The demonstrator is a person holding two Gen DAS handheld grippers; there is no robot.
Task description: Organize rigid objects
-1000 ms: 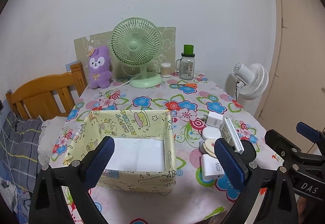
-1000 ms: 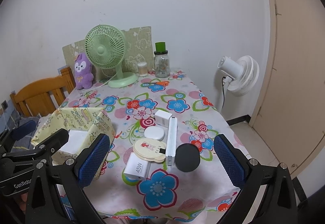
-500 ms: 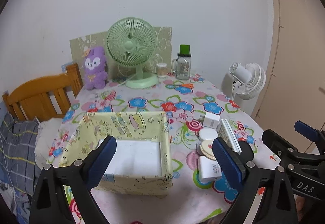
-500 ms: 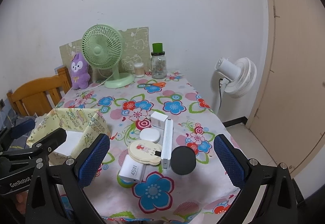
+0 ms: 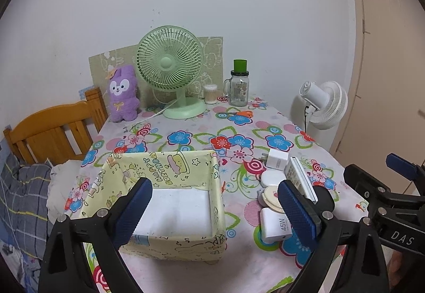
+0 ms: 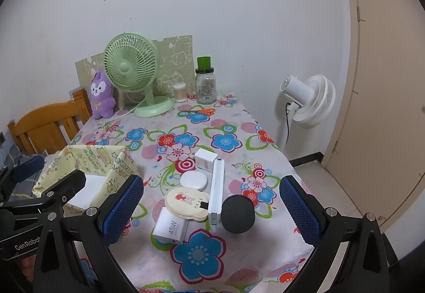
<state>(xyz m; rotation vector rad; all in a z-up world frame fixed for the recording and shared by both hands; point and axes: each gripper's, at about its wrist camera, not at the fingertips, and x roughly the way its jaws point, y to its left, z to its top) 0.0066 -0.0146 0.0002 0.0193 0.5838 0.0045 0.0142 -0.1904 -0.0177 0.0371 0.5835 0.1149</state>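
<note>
A yellow patterned fabric box (image 5: 164, 168) with a white floor stands open on the flowered table, between the fingers of my open left gripper (image 5: 213, 184). To its right lies a cluster: a white 45W charger (image 6: 170, 226), a cream round disc (image 6: 186, 202), a white round case (image 6: 194, 180), a long white bar (image 6: 216, 192), a black round object (image 6: 237, 213) and a white plug cube (image 6: 205, 159). My right gripper (image 6: 211, 181) hangs open above and in front of this cluster. It holds nothing. The box (image 6: 79, 157) shows at the left of the right wrist view.
At the table's far end stand a green desk fan (image 5: 170, 64), a purple plush (image 5: 123, 94), a glass jar with a green lid (image 5: 239, 86) and orange scissors (image 5: 236, 113). A wooden chair (image 5: 53, 123) is at the left. A white floor fan (image 6: 308, 99) and a door are at the right.
Both views have shifted only slightly. Nothing on the table has moved, and both grippers stay open and empty.
</note>
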